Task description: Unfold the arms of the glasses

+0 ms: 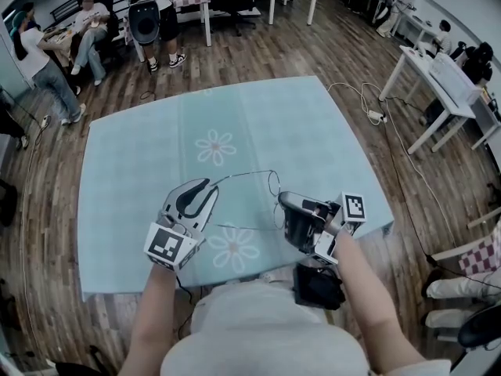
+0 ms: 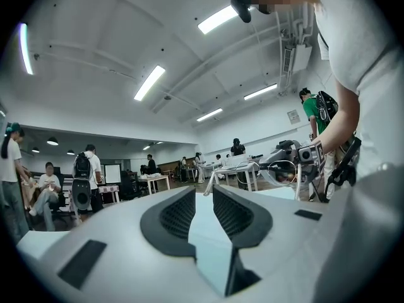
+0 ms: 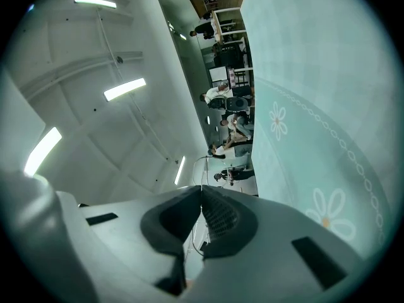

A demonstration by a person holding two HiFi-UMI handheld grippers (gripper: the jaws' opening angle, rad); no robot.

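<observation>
Indoors, floral tablecloth [image 1: 156,155], wooden floor [image 1: 313,45], left gripper [image 1: 210,185] jaws slightly apart, empty, right gripper [image 1: 283,200] jaws clamping glasses [image 1: 243,174]

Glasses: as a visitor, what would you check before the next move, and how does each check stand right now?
1. Hold: right gripper shut on the glasses: ok.
2. Free hand: left gripper has its jaws apart with nothing between them: ok.
3. The upper arm is swung out from the frame: ok, it seems.
4. The lower arm is fully out: cannot tell, the wire is too thin.
5. Glasses held over the cloth, not past its edge: ok.
</observation>
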